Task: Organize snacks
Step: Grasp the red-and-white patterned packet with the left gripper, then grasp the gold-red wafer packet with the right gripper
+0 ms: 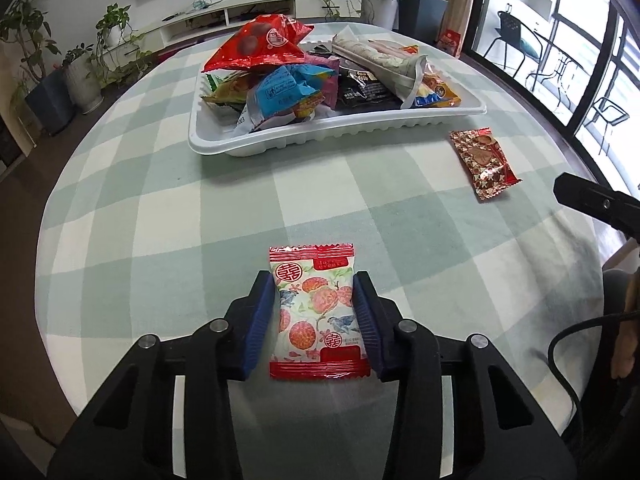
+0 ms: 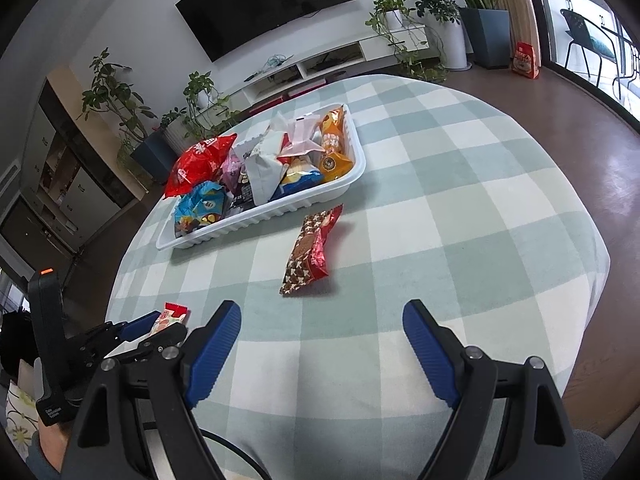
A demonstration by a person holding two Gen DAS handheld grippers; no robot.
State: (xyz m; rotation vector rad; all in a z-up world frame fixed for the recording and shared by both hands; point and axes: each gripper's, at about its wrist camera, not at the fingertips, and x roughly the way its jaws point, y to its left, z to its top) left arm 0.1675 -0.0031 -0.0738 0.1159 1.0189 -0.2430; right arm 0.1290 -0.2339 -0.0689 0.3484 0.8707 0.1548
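A white snack packet (image 1: 316, 312) printed with red lychees and red ends lies flat on the checked tablecloth, near the front edge. My left gripper (image 1: 314, 280) straddles it, its blue pads (image 1: 262, 320) pressed against the packet's two long sides. The right wrist view shows that same gripper (image 2: 160, 326) at the lower left, with the packet (image 2: 170, 316) sticking out of it. A red and brown starred packet (image 2: 312, 252) lies loose on the cloth, just ahead of my right gripper (image 2: 322, 308). That gripper stands wide open and empty above the cloth. A white tray (image 1: 340, 132) holds several piled snack bags.
The round table (image 2: 460, 200) with its green and white checked cloth drops off on all sides. Potted plants (image 2: 116, 96), a low TV shelf (image 2: 320, 64) and a wall screen stand behind it. Glass doors are on the right, and a red bag (image 2: 525, 60) sits on the floor.
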